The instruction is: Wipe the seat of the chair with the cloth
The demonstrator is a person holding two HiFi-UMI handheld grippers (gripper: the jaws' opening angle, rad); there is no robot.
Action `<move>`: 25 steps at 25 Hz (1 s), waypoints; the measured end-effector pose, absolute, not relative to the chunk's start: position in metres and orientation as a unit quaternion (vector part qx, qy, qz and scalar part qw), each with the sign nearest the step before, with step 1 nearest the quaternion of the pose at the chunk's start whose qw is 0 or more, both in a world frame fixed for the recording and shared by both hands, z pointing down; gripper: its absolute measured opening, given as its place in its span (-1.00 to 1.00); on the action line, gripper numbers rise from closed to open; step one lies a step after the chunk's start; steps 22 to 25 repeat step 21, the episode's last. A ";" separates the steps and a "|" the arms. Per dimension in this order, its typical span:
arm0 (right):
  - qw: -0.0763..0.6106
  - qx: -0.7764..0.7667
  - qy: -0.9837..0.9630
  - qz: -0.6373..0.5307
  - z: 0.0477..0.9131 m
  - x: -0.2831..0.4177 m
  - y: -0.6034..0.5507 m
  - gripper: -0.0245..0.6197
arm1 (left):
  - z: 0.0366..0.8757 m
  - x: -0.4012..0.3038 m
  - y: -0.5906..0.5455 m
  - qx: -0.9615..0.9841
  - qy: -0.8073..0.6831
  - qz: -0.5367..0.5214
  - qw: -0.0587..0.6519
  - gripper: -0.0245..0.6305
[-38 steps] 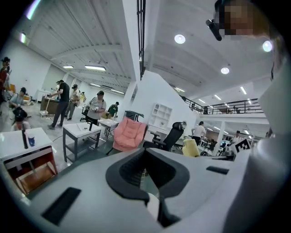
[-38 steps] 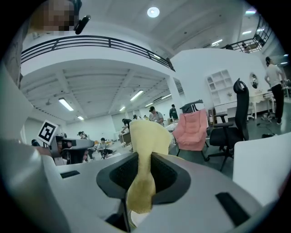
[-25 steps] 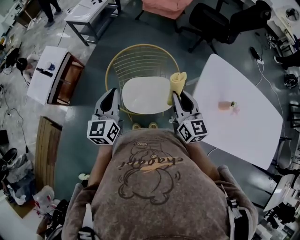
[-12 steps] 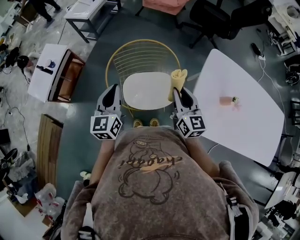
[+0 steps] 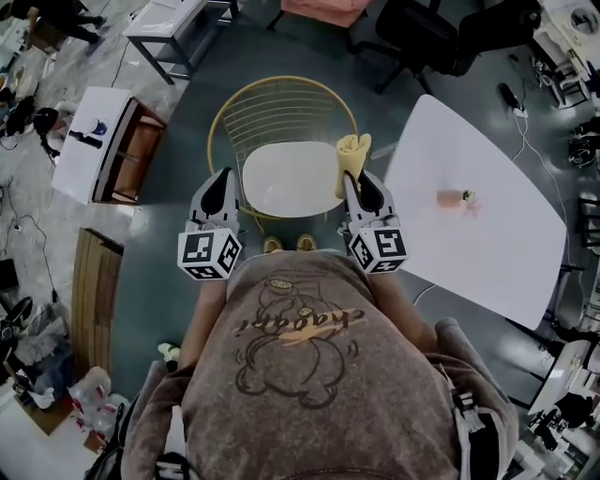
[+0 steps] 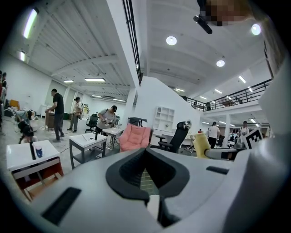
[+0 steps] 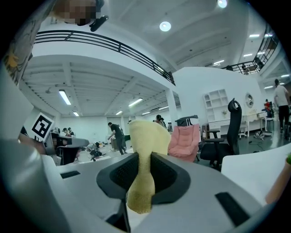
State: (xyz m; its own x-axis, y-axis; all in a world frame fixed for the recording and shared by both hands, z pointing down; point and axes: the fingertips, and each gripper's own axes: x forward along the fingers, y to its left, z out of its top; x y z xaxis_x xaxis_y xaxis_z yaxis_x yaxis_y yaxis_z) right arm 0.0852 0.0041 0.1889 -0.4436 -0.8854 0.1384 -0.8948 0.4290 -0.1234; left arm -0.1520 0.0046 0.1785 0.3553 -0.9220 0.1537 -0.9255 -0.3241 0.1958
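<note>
The chair (image 5: 281,117) has a gold wire back and a white seat (image 5: 292,178), and it stands straight ahead of me in the head view. My right gripper (image 5: 354,186) hovers at the seat's right edge, shut on a yellow cloth (image 5: 352,157) that sticks up past its tips. In the right gripper view the cloth (image 7: 148,136) is pinched between the dark pads of that gripper (image 7: 141,157). My left gripper (image 5: 223,183) is held left of the seat, apart from it. In the left gripper view, this gripper (image 6: 144,152) is shut, with its tips touching and nothing held. The cloth (image 6: 201,144) shows there at right.
A white table (image 5: 478,234) stands close on the right with a small pink object (image 5: 455,198) on it. A white-topped cabinet (image 5: 98,141) is at left, a black office chair (image 5: 441,37) and a grey desk (image 5: 173,23) beyond. Several people stand far off.
Almost nothing differs. The view has drifted slightly, so the chair and both grippers sit a little higher in the head view. The cloth stays in the right gripper.
</note>
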 end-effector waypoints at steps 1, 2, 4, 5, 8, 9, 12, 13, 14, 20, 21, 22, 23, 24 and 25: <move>0.027 0.525 -0.846 0.087 0.187 0.084 0.004 -0.62 | 0.177 -0.152 0.005 0.814 -0.568 0.007 0.124 -0.90; 0.027 0.523 -0.848 0.084 0.185 0.082 0.004 -0.62 | 0.176 -0.152 0.004 0.814 -0.568 0.007 0.122 -0.90; 0.028 0.518 -0.851 0.082 0.182 0.079 0.003 -0.62 | 0.175 -0.152 0.004 0.814 -0.568 0.006 0.122 -0.90; 0.028 0.516 -0.852 0.081 0.181 0.078 0.002 -0.62 | 0.175 -0.151 0.003 0.814 -0.567 0.006 0.123 -0.90; 0.029 0.514 -0.854 0.077 0.178 0.078 -0.002 -0.62 | 0.176 -0.150 0.002 0.815 -0.566 0.008 0.123 -0.90; 0.029 0.514 -0.854 0.075 0.177 0.078 -0.003 -0.62 | 0.177 -0.149 0.003 0.815 -0.566 0.009 0.123 -0.90; 0.028 0.515 -0.854 0.071 0.176 0.079 -0.004 -0.62 | 0.179 -0.149 0.003 0.815 -0.565 0.011 0.124 -0.90; 0.028 0.515 -0.854 0.070 0.176 0.079 -0.004 -0.62 | 0.179 -0.149 0.003 0.815 -0.565 0.012 0.124 -0.90; 0.029 0.515 -0.854 0.069 0.176 0.078 -0.004 -0.62 | 0.180 -0.149 0.004 0.815 -0.565 0.013 0.124 -0.90; 0.027 0.515 -0.854 0.074 0.179 0.080 -0.002 -0.62 | 0.180 -0.147 0.006 0.818 -0.561 0.014 0.123 -0.90; 0.027 0.515 -0.854 0.075 0.180 0.080 -0.001 -0.62 | 0.180 -0.147 0.006 0.819 -0.561 0.014 0.123 -0.90; 0.027 0.515 -0.854 0.075 0.180 0.080 -0.001 -0.62 | 0.180 -0.147 0.006 0.819 -0.561 0.014 0.123 -0.90; 0.027 0.515 -0.854 0.075 0.180 0.080 -0.001 -0.62 | 0.180 -0.147 0.006 0.819 -0.561 0.014 0.123 -0.90; 0.027 0.515 -0.854 0.075 0.180 0.080 -0.001 -0.62 | 0.180 -0.147 0.006 0.819 -0.561 0.014 0.123 -0.90; 0.027 0.515 -0.854 0.075 0.180 0.080 -0.001 -0.62 | 0.180 -0.147 0.006 0.819 -0.561 0.014 0.123 -0.90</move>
